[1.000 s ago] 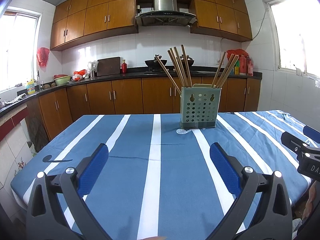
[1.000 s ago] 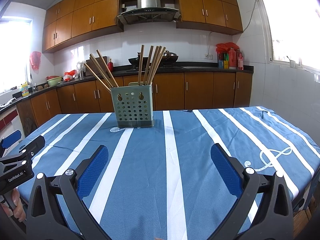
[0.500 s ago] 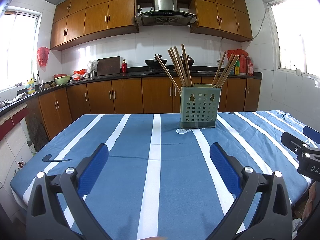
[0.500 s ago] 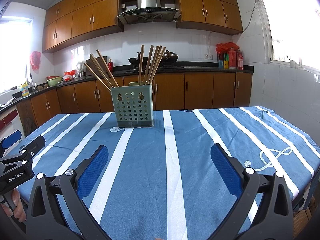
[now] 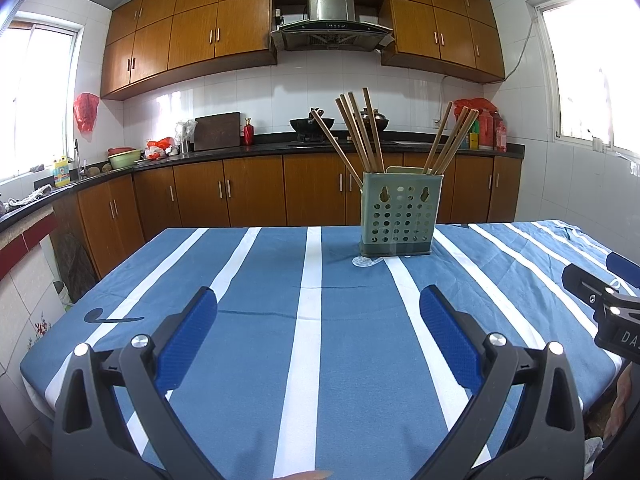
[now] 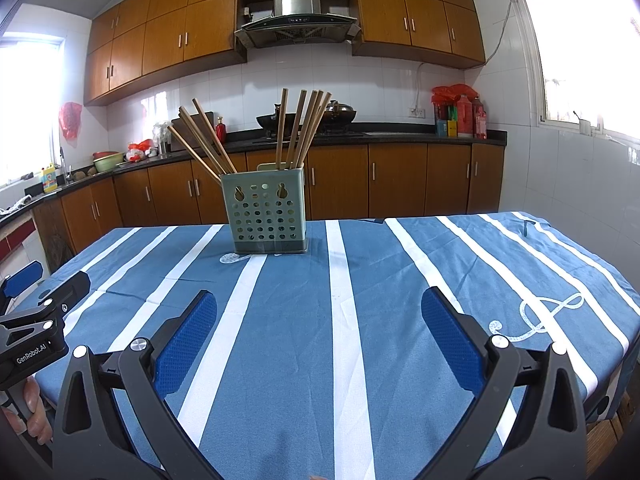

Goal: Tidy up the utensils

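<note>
A pale green perforated utensil holder stands upright on the far part of the table and holds several wooden chopsticks in two bunches. It also shows in the right wrist view, with its chopsticks. My left gripper is open and empty, held low over the near part of the table, well short of the holder. My right gripper is open and empty, also well short of it. Each gripper shows at the edge of the other's view.
The table wears a blue cloth with white stripes. Behind it run wooden kitchen cabinets and a dark counter with a wok, bottles and bowls. The table's near and side edges drop to the floor.
</note>
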A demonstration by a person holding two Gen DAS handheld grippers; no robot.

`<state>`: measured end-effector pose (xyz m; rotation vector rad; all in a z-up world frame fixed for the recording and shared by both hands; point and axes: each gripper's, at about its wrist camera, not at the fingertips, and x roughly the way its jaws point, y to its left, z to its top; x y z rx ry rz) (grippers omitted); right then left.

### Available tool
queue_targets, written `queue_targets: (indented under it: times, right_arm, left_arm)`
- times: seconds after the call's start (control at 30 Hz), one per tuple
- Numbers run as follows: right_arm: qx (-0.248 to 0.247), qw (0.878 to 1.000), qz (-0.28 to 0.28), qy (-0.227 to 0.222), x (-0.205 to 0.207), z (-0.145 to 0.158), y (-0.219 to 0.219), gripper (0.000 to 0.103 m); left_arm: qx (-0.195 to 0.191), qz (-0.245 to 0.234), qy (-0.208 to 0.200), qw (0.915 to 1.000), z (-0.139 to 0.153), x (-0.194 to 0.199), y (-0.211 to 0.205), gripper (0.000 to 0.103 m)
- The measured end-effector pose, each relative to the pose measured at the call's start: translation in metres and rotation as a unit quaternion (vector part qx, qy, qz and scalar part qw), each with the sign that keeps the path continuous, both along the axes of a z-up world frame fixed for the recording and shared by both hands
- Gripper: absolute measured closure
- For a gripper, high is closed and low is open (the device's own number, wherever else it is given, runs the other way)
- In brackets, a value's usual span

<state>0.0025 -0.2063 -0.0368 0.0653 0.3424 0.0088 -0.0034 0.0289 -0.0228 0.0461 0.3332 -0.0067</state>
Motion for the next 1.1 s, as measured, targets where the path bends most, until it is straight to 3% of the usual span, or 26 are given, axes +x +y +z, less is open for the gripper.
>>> queue_targets:
  times: [1.1]
  right_arm:
    - [0.004, 1.0, -0.003, 0.002, -0.0012, -0.0037, 0.0006, 0.002]
  left_arm:
    - [-0.002, 0.001, 0.002, 1.0, -0.0011, -0.0011, -0.0015, 0.004]
